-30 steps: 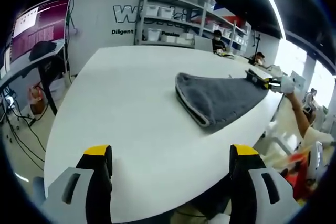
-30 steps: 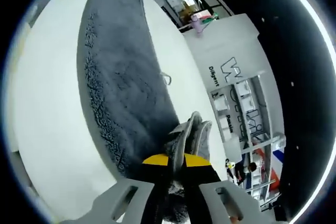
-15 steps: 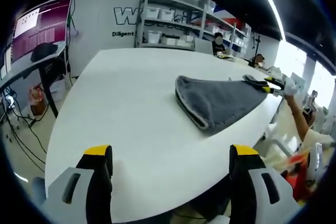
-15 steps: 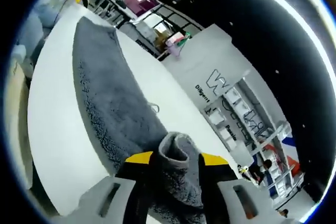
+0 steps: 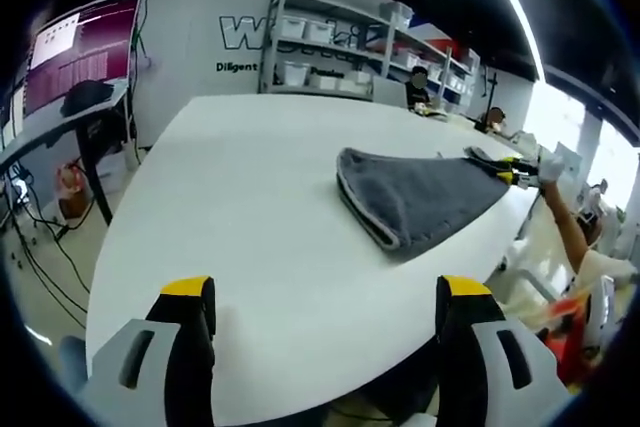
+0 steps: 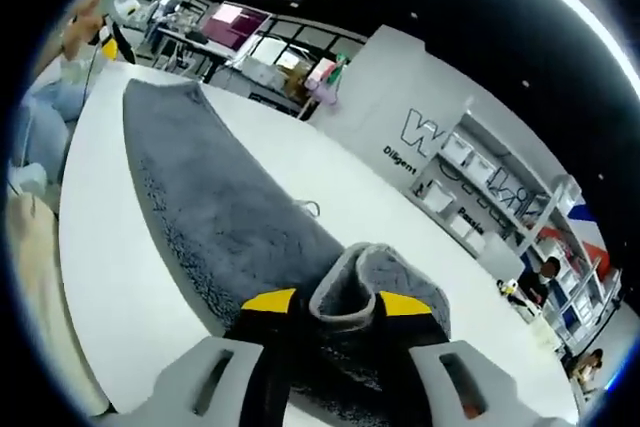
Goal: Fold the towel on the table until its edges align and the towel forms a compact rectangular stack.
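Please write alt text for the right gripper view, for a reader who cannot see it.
The right gripper, jaws parted, has a bunched corner of a grey towel between its yellow-tipped fingers. The towel stretches away across a white table; behind stand shelves and a lettered white wall.

Towel (image 5: pixel 420 197) on table (image 5: pixel 230 207), shelves (image 5: pixel 330 47) behind

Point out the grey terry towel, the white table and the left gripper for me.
Grey terry towel (image 5: pixel 420 199), left gripper view, middle of its top layer.
White table (image 5: pixel 230 197), left gripper view, bare top.
Left gripper (image 5: pixel 325 292), left gripper view, midway between fingertips.
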Action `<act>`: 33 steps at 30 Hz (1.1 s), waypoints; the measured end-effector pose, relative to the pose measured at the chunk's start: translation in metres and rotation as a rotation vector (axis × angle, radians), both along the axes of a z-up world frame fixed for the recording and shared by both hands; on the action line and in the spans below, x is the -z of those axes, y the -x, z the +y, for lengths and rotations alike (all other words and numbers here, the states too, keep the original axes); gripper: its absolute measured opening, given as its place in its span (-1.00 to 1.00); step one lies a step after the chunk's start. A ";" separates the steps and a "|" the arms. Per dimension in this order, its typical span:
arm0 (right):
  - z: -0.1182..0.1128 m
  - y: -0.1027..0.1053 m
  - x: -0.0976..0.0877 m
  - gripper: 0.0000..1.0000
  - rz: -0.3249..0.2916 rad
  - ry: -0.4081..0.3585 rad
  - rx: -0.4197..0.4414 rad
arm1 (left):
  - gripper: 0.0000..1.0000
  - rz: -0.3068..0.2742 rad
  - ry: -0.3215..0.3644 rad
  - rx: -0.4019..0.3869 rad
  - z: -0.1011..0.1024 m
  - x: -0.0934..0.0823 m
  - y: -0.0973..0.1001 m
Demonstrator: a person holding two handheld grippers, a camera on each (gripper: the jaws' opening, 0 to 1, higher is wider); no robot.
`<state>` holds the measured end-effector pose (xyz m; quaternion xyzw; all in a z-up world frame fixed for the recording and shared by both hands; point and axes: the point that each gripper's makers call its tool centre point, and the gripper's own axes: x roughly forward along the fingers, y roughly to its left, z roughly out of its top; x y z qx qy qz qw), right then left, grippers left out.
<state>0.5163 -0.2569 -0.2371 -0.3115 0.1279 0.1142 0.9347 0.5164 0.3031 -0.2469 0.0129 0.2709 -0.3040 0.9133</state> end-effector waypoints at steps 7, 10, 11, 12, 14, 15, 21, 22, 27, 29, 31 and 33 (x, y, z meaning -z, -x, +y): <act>-0.010 -0.006 0.002 -0.83 0.018 0.080 0.029 | 0.81 0.007 -0.014 0.028 -0.003 0.000 0.005; -0.007 -0.005 0.000 -0.95 0.029 0.084 0.016 | 0.82 0.005 -0.019 0.041 -0.008 -0.002 0.006; -0.006 -0.005 -0.003 -0.96 0.029 0.091 0.016 | 0.83 0.004 -0.020 0.047 -0.010 -0.003 0.007; -0.005 -0.005 -0.004 -0.96 0.028 0.098 0.017 | 0.83 0.004 -0.022 0.053 -0.012 -0.003 0.008; -0.003 -0.006 -0.009 -0.97 0.030 0.101 0.016 | 0.83 0.003 -0.024 0.062 -0.015 -0.004 0.008; -0.001 -0.006 -0.011 -0.97 0.031 0.106 0.014 | 0.83 -0.002 -0.025 0.068 -0.017 -0.005 0.009; 0.005 -0.009 -0.023 -0.97 0.035 0.117 0.019 | 0.84 -0.022 -0.032 0.096 -0.028 -0.008 0.014; 0.006 -0.009 -0.024 -0.97 0.035 0.119 0.016 | 0.84 -0.028 -0.027 0.098 -0.028 -0.009 0.014; 0.017 -0.012 -0.034 -0.97 0.030 0.118 -0.003 | 0.84 -0.046 -0.015 0.107 -0.031 -0.014 0.014; 0.021 -0.012 -0.038 -0.97 0.028 0.117 -0.011 | 0.84 -0.048 -0.018 0.110 -0.031 -0.015 0.014; 0.024 -0.012 -0.044 -0.97 0.017 0.125 -0.015 | 0.84 -0.049 -0.022 0.115 -0.032 -0.015 0.015; 0.027 -0.013 -0.049 -0.97 0.005 0.134 -0.016 | 0.84 -0.051 -0.022 0.118 -0.033 -0.016 0.016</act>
